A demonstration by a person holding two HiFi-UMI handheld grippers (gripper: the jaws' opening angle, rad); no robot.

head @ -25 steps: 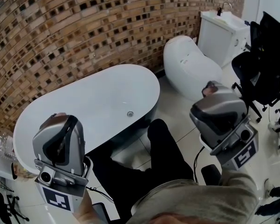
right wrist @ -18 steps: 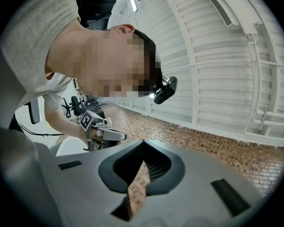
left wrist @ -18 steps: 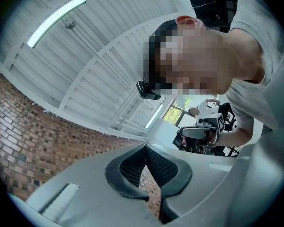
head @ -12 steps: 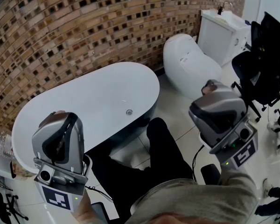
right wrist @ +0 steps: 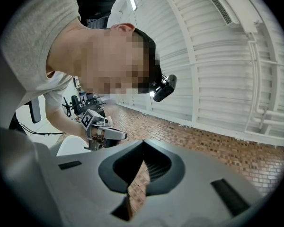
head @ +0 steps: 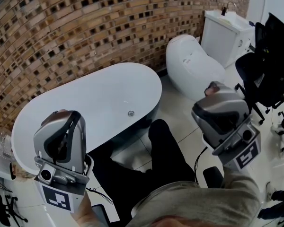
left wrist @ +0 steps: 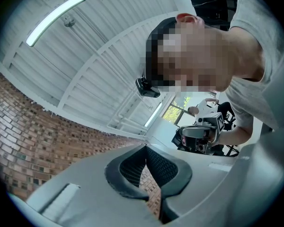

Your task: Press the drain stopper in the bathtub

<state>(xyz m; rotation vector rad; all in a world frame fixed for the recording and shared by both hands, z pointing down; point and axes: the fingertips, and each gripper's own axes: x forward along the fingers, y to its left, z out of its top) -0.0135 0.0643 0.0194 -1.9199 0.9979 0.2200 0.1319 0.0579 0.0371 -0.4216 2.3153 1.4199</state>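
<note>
Brick wall (head: 85, 27): a patterned wall runs behind the fittings and fills the top of the head view.

Bathtub (head: 92, 98): a white oval tub stands against the wall, below and ahead of the person. No water shows in it.

Toilet (head: 191, 67): white, to the right of the tub and apart from it.

Person: stands just beside the tub's near side, with dark trousers (head: 165, 150) showing between the two grippers.

Left gripper (left wrist: 145, 149): held up near the person's chest and pointing upward, so its view takes in the ceiling and the person's head. Its jaws meet at the tips with nothing between them.

Right gripper (right wrist: 143, 146): held up on the other side, also pointing upward and well apart from the tub. Its jaws are together too and carry nothing.

Drain stopper (head: 131, 113): a small round metal disc in the tub floor, towards the near wall and the toilet end. Nothing touches it. It is too small to tell whether it sits pressed down or popped up.

Step in hand: no press is under way, since both grippers are high and well away from the drain. The scene would fit grippers raised ahead of a reach for the stopper. It would equally fit grippers drawn back from a stopper already pushed.

What a press calls for: one gripper turned tip-down, carried over the near rim and set squarely on the disc with its jaws together.
</note>
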